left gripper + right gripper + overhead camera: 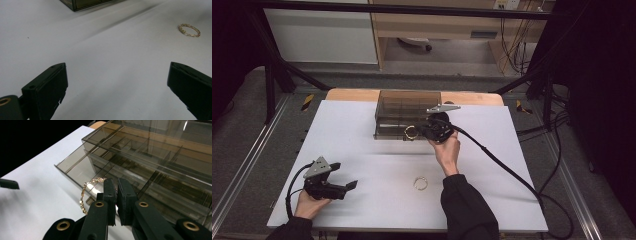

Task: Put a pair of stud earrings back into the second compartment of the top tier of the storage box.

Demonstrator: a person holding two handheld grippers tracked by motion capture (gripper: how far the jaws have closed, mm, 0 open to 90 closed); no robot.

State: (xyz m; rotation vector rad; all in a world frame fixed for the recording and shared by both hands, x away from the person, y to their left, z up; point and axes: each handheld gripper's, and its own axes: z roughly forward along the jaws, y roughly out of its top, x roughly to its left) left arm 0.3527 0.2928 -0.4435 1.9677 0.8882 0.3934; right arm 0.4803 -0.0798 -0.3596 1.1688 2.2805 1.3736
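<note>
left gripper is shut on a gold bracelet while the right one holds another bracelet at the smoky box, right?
Not quite: the left gripper is open and holds nothing, as the left gripper view shows; a bracelet lies on the white table ahead of it. The right gripper does hold another bracelet at the smoky box.

Gold bracelet (420,183) on a white table (362,150); smoky brown organizer box (404,112); black grippers.

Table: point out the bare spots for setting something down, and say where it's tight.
The white table is bare left of the smoky divided box, and also on its right half beyond the right gripper and its cable. The near middle holds a loose bracelet, beside the left gripper. It is crowded at the box front, where a second bracelet hangs in the shut gripper.
</note>
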